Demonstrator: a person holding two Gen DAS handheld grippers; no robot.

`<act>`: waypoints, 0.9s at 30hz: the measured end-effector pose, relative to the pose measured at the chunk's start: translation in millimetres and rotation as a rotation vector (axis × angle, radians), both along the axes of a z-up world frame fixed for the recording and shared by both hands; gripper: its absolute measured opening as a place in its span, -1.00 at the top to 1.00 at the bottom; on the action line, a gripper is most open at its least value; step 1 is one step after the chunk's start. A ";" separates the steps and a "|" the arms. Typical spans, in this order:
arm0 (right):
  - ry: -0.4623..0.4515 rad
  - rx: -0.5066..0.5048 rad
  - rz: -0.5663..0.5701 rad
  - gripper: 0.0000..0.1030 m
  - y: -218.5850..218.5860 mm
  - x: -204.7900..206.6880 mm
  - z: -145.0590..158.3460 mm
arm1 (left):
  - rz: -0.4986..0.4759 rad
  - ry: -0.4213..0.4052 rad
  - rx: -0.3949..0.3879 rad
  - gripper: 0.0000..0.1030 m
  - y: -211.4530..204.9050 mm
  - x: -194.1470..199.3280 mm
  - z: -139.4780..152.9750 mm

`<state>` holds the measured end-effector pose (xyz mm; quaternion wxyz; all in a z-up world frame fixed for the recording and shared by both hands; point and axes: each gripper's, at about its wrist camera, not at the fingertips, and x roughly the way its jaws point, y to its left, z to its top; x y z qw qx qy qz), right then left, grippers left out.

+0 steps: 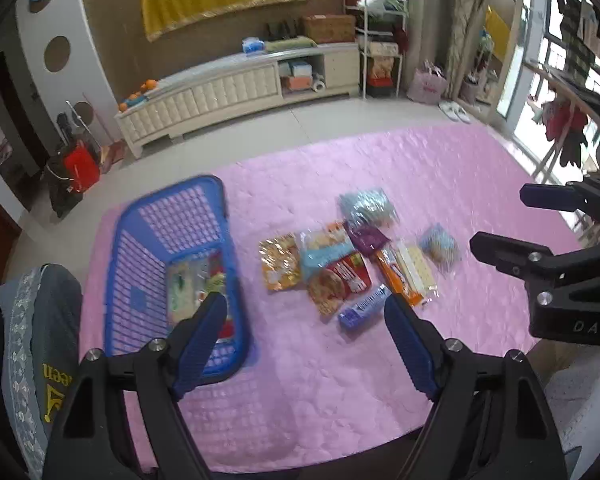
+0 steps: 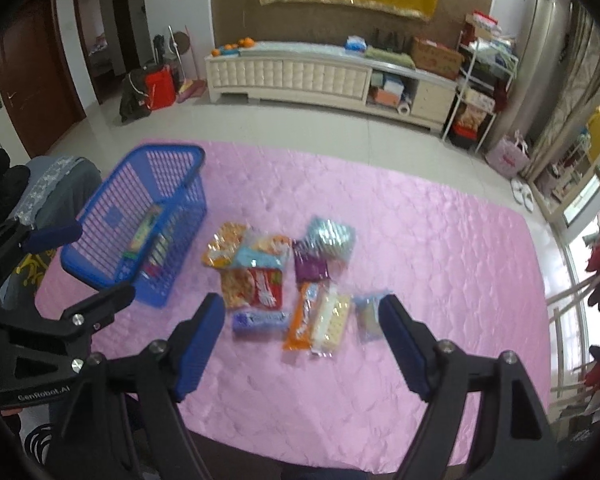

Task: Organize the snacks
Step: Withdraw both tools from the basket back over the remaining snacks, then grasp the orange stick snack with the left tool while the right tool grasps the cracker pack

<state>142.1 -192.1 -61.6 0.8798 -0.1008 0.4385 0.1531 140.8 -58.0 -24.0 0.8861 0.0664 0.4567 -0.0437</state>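
Both pairs of jaws stand released, nothing between them. Ahead of the left gripper point(image 1: 306, 312), the snack packets point(image 1: 340, 264) lie spread on the pink cloth point(image 1: 420, 184); the blue basket point(image 1: 140, 240) sits behind its left finger. The right gripper point(image 2: 302, 312) hovers over the nearest packets

Your left tongs point(image 1: 306, 304) point steeply down, jaws spread wide, nothing between the blue pads point(image 1: 204, 332). Your right tongs point(image 2: 302, 306) match: tilted down, jaws wide apart, empty. Both sit side by side, well apart, each visible at the edge of the other's view. No hand or sleeve visible.
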 end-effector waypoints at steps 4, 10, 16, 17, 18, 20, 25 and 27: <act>0.044 -0.006 -0.016 -0.61 -14.1 7.1 -25.5 | -0.016 0.051 0.002 -0.54 -16.8 10.7 -23.4; 0.100 -0.014 -0.051 -0.60 -36.9 23.2 -57.6 | -0.015 0.121 0.004 -0.54 -35.5 32.1 -56.9; 0.148 -0.012 -0.078 -0.60 -59.9 41.5 -85.9 | -0.032 0.201 -0.045 -0.54 -52.7 56.4 -90.6; 0.148 -0.019 -0.082 -0.60 -63.1 44.7 -90.0 | -0.034 0.215 -0.060 -0.54 -55.2 61.2 -96.3; 0.147 -0.021 -0.084 -0.60 -66.5 47.4 -91.6 | -0.032 0.221 -0.071 -0.54 -57.9 64.7 -100.3; 0.145 -0.017 -0.090 -0.60 -72.7 52.3 -96.4 | -0.027 0.228 -0.085 -0.54 -62.4 71.6 -107.5; 0.149 0.010 -0.105 -0.60 -86.8 63.8 -109.9 | -0.041 0.260 -0.075 -0.54 -76.0 90.6 -125.6; 0.154 0.014 -0.109 -0.60 -91.8 67.3 -115.8 | -0.042 0.273 -0.064 -0.52 -79.8 98.7 -132.8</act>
